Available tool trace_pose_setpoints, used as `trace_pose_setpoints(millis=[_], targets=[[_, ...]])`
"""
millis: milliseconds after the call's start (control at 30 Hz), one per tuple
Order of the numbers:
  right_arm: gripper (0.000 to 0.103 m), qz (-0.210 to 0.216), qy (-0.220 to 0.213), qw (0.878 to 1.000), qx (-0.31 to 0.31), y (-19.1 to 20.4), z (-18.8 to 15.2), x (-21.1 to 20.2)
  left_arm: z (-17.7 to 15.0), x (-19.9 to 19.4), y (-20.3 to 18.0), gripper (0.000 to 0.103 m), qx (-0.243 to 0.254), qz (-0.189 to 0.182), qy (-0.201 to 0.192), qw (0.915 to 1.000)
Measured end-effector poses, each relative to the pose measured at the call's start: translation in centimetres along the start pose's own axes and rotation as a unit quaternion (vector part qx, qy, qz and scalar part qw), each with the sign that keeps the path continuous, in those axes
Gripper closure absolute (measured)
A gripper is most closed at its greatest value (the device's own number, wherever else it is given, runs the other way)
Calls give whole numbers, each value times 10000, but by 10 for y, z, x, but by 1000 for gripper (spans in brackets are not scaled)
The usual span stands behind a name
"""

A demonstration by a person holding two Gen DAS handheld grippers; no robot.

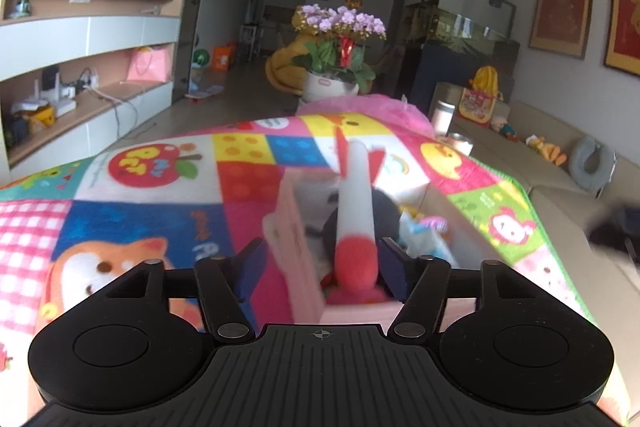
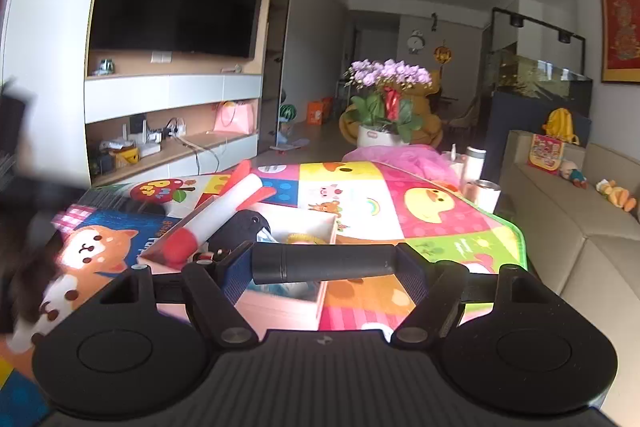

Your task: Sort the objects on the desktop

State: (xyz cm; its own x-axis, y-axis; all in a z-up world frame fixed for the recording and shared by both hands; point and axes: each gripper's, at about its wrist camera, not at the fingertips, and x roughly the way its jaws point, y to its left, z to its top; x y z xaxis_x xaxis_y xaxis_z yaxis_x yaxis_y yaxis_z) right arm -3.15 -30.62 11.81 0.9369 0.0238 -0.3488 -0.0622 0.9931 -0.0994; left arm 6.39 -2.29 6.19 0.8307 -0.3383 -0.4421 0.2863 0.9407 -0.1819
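One toy rocket (image 1: 356,223) lies between left gripper (image 1: 320,263) pads.

In the left wrist view the pink open-topped box (image 1: 298,227) is smeared by motion blur, and the white foam rocket with a red nose (image 1: 356,219) covers much of what lies inside; a dark rounded thing (image 1: 384,211) and pale bits behind it cannot be made out. A dark blurred shape (image 1: 616,231) is cut off at the right edge. In the right wrist view the black cylinder (image 2: 324,263) hides part of the box, and a dark blur (image 2: 16,163) fills the left edge
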Motion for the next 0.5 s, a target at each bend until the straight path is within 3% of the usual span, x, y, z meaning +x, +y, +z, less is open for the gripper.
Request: trace_pose_setpoints(millis=[267, 333, 400, 500], targets=[[28, 76, 482, 9984, 268, 11, 55, 119, -27, 2, 39, 33, -590, -48, 79, 9982], [22, 166, 634, 9975, 250, 16, 65, 148, -29, -3, 45, 29, -679, -73, -29, 9977], [21, 40, 613, 9979, 208, 26, 72, 165, -31, -6, 49, 25, -720, -89, -152, 9973], [22, 310, 745, 9965, 215, 42, 76, 177, -32, -5, 54, 24, -848, -168, -187, 9961]])
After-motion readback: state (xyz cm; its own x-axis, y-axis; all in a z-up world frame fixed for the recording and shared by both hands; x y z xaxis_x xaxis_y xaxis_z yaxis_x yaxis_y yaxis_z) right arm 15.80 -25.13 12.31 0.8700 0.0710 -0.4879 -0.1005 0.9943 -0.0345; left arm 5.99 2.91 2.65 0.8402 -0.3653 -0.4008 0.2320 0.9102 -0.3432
